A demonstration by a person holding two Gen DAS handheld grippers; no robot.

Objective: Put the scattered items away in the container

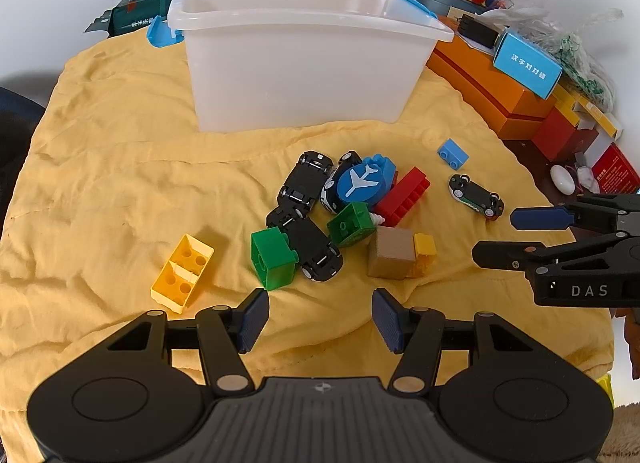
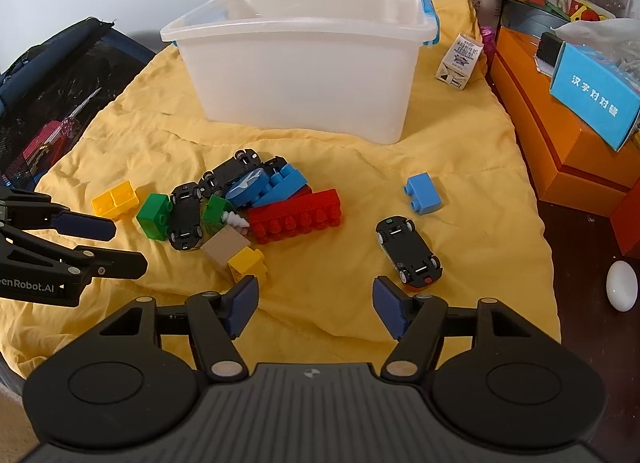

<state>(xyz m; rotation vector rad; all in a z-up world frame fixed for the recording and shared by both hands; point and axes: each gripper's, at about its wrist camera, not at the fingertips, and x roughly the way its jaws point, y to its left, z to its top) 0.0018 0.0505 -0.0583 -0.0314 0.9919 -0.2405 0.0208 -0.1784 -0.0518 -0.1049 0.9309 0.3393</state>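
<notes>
- The left gripper [image 1: 320, 313] hovers over the yellow cloth [image 1: 100, 183] with its jaws apart and nothing between the blue pads [image 1: 252, 317].
- The right gripper [image 2: 316, 305] hangs beside it, jaws also wide and empty.
- The white plastic bin [image 1: 296, 75] stands on the far part of the cloth, beyond the toys; what lies inside it cannot be seen.
- Most toys lie heaped in the middle of the cloth: upturned black toy cars [image 1: 306, 179], a blue disc with a white aeroplane [image 1: 360, 183], a long red brick [image 2: 298, 215], two green bricks [image 1: 274, 259] and a brown cube [image 1: 391, 258] touching a small yellow brick [image 1: 425, 244].
- A hollow yellow brick [image 1: 182, 273] lies apart, on the left of the heap.
- A light blue brick [image 2: 424, 193] and one more upturned toy car [image 2: 410, 249] lie apart on the right, the car just ahead of the right gripper's pad.
- Orange boxes [image 2: 560, 135] stand past the cloth's right edge.
</notes>
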